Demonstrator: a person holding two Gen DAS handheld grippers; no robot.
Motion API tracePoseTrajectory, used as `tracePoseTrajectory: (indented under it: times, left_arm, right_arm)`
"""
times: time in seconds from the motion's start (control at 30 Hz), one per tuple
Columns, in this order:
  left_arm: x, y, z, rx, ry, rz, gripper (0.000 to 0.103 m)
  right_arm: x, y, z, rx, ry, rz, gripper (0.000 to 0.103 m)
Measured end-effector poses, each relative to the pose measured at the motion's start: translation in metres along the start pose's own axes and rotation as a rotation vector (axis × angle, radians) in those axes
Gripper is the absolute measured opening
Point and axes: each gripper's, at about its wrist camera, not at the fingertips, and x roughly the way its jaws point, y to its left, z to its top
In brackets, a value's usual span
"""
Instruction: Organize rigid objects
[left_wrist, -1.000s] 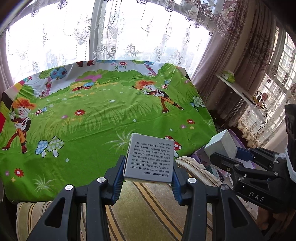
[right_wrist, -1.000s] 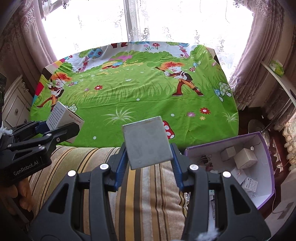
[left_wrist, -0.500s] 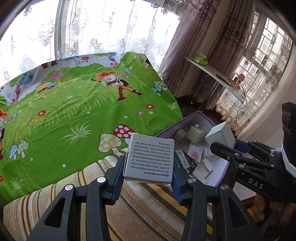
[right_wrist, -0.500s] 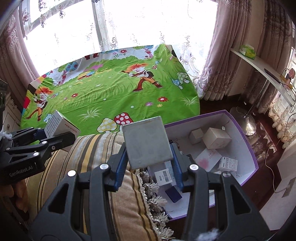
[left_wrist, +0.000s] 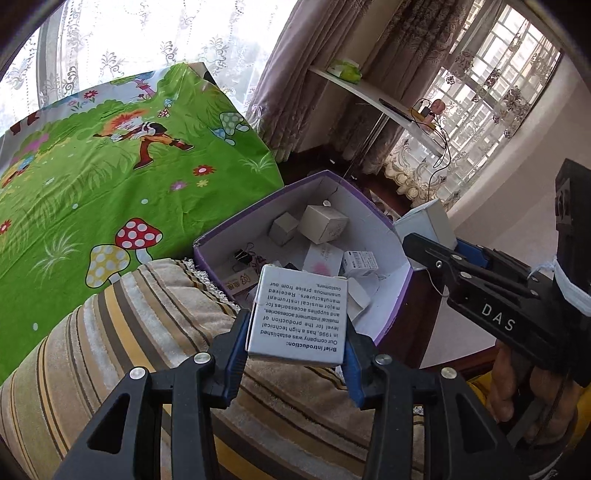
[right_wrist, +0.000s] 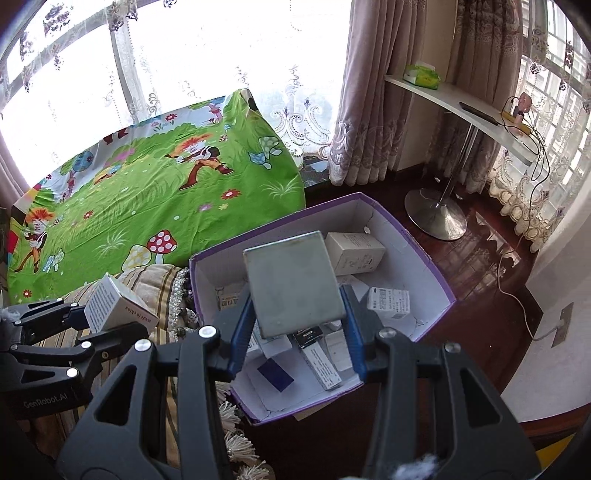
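Daylight floods lace-curtained windows above a dark wooden floor and a white shelf.

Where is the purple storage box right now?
In the right wrist view the purple box sits open on the dark floor, right of the striped cushion and below the green cloth's corner.

Two wrist fisheye views, left and right, look steeply down from close; both share the purple box.

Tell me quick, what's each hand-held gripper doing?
Left hand-held gripper: shut on printed white box.
Right hand-held gripper: shut on plain grey box.
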Motion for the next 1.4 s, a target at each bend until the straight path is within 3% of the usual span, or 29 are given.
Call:
tracePoseTrajectory:
  times: [0.1,0.2,0.3,0.53,0.8,1.4]
  left_arm:
    - [0.010,-0.006,0.001,-0.010,0.024,-0.016,0.046]
    - [0.020,-0.005,0.003,-0.039,0.049,-0.040,0.048]
    - [0.029,0.004,0.002,-0.093,0.085,-0.070,0.061]
    - [0.029,0.006,-0.005,-0.132,0.093,-0.075,0.066]
    - [0.036,-0.002,-0.008,-0.100,0.120,-0.025,0.067]
    - [0.038,-0.004,-0.010,-0.066,0.120,-0.021,0.068]
  right_arm:
    - [0.002,-0.003,-0.001,0.001,0.003,-0.020,0.051]
    - [0.002,-0.005,-0.002,0.014,-0.001,-0.039,0.068]
    - [0.001,-0.008,-0.003,0.023,-0.012,-0.052,0.076]
    - [0.001,-0.008,-0.007,0.017,-0.003,-0.056,0.077]
    - [-0.001,-0.006,-0.012,0.006,0.003,-0.052,0.077]
    - [0.003,-0.005,-0.016,-0.004,0.021,-0.053,0.077]
